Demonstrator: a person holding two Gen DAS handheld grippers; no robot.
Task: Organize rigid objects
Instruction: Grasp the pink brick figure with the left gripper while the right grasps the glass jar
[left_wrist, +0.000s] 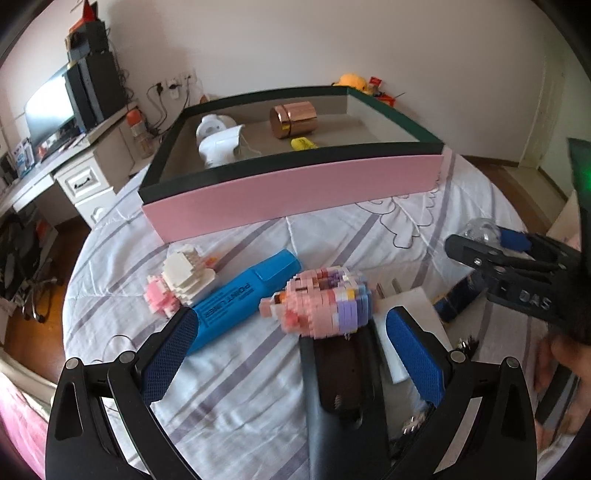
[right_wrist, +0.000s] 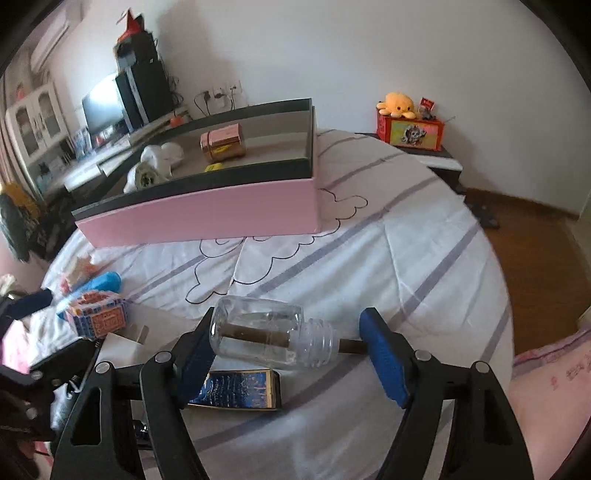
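Observation:
My left gripper (left_wrist: 291, 317) hangs open low over the bed. A pink and purple brick figure (left_wrist: 321, 299) lies between its blue pads (left_wrist: 170, 354), not pressed by them. A dark strap-like object (left_wrist: 343, 373) lies under the figure. Left of it are a blue highlighter (left_wrist: 240, 295) and a white and pink brick figure (left_wrist: 181, 284). My right gripper (right_wrist: 291, 321) is open around a clear plastic bottle (right_wrist: 266, 336) lying on its side with a brown stick inside. The left pad (right_wrist: 195, 354) is at the bottle's base; the right pad (right_wrist: 384, 358) stands off the neck.
A pink box (left_wrist: 295, 192) with a dark rim stands farther back on the bed, holding a copper jar (left_wrist: 293, 119), white items (left_wrist: 218, 140) and a yellow piece (left_wrist: 303, 143). A white plug (left_wrist: 402, 306) and a blue and gold box (right_wrist: 236, 391) lie near the grippers. A desk (left_wrist: 55, 162) stands at left.

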